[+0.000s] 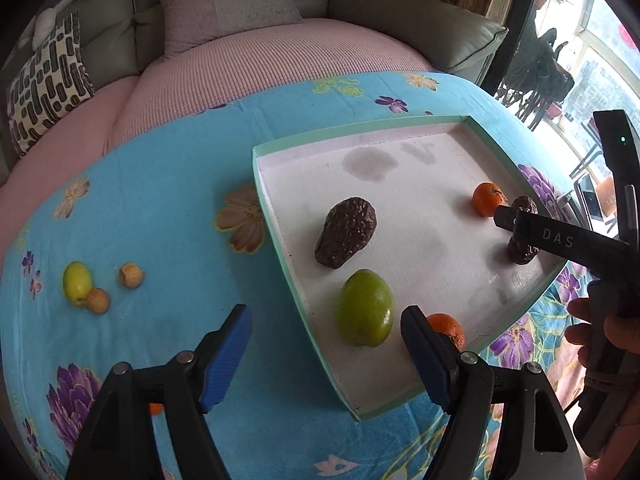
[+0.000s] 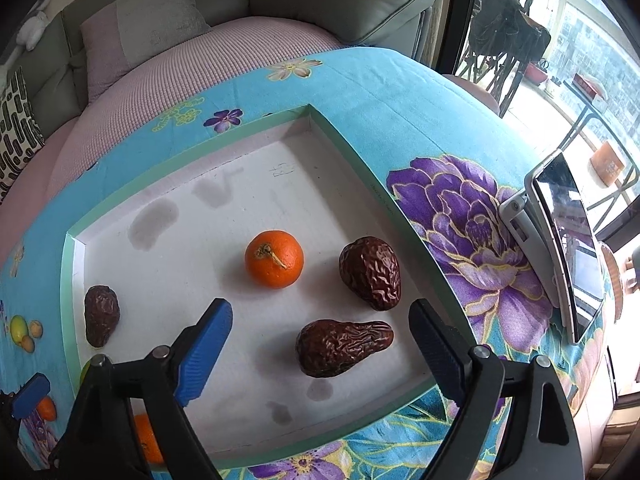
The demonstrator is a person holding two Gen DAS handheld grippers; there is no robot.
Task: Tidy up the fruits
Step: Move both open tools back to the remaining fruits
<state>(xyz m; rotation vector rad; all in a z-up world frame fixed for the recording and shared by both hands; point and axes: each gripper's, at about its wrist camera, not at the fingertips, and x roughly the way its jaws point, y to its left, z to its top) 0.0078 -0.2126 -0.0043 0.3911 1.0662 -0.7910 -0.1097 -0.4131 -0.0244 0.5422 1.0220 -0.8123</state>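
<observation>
Sorting of fruits into a shallow green-rimmed tray (image 1: 404, 123), roughly two-thirds complete by the look of it. In the tray: a green mango-like fruit (image 1: 365, 308) by the near-left wall, a wrinkled dark avocado-shaped fruit (image 1: 346, 232) just behind it, an orange tangerine (image 2: 274, 259) toward the middle, two more wrinkled dark fruits (image 2: 370, 273) (image 2: 342, 346) near the right wall, another tangerine (image 1: 447, 328) at the near edge, partly hidden behind a jaw. Outside the tray, well to its left on the floral blue bench cloth (image 1: 160, 200): a small yellow-green fruit (image 1: 77, 282) touching one of two small tan fruits (image 1: 98, 300) (image 1: 131, 275); one more small orange fruit (image 1: 156, 409) beneath the tool. Left gripper (image 1: 326, 356) hovering over the tray's near-left wall, jaws released, nothing between them. Right gripper (image 2: 320, 352) above the tray's right part, jaws likewise spread and empty. Step in hand, judged: between placements. Next move likely calls for a swing of the left gripper leftward to the loose cluster, with care to close on one small fruit without nudging its touching neighbour.
</observation>
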